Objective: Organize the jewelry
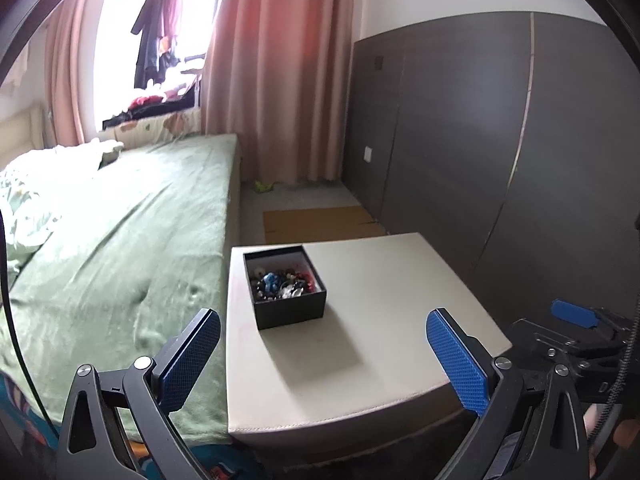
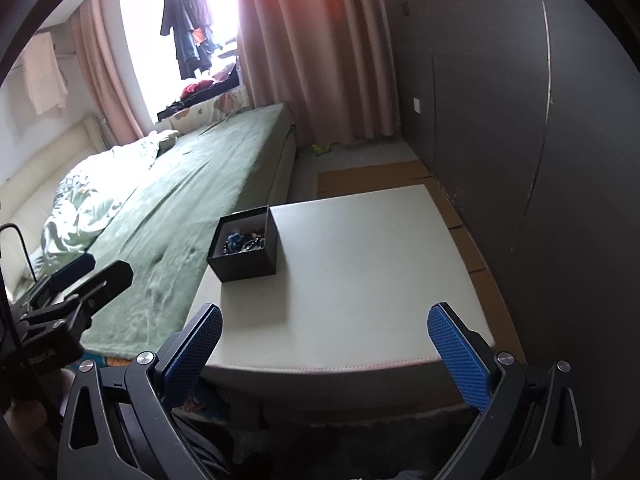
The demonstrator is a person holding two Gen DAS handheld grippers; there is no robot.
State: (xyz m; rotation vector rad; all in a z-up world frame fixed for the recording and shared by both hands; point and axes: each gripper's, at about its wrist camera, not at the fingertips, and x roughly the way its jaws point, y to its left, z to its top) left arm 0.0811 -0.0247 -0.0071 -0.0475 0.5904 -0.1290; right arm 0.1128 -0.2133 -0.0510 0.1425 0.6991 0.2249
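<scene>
A small black open box holds a tangle of jewelry with blue, red and clear beads. It stands at the far left corner of a pale square stool top. The box also shows in the right wrist view, with jewelry inside. My left gripper is open and empty, held back from the box above the stool's near part. My right gripper is open and empty, over the stool's near edge, to the right of the left gripper.
A bed with a green cover runs along the stool's left side. A dark wall panel stands close on the right. Cardboard lies on the floor beyond the stool. Pink curtains hang at the back.
</scene>
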